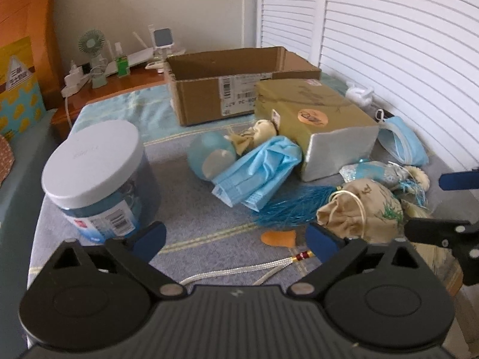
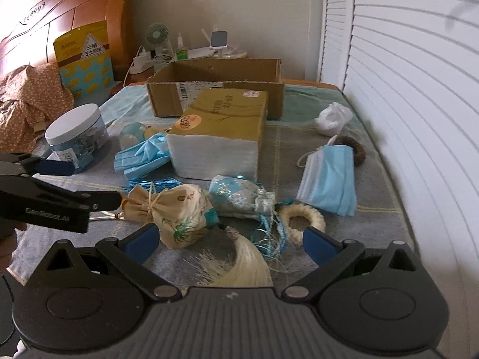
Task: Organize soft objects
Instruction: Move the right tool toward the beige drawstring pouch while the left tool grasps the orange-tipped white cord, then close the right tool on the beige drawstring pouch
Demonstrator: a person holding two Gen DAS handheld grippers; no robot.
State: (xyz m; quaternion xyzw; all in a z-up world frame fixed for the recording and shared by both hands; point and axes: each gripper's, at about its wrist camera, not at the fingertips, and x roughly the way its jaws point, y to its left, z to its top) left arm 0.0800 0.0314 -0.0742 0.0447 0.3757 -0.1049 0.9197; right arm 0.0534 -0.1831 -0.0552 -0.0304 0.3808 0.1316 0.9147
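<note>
The cream pouch (image 2: pixel 176 209) I'm after lies on the bedspread (image 1: pixel 191 209), touching a silver-blue pouch (image 2: pixel 239 199) on its right, with blue masks (image 1: pixel 260 170) and a tissue pack (image 2: pixel 221 137) behind them. My left gripper (image 1: pixel 236 236) hangs just beside the cream pouch, fingers wide apart, nothing between them. My right gripper (image 2: pixel 229 240) is spread too, empty, over a cream tassel (image 2: pixel 239 266). An open box (image 2: pixel 215 86) sits at the back, a jar (image 1: pixel 98 179) on the left.

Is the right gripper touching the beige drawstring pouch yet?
Cannot tell. In the right wrist view the open right gripper has its left finger meeting the beige drawstring pouch's lower edge, with no plain gap or contact; nothing sits between its pads.
</note>
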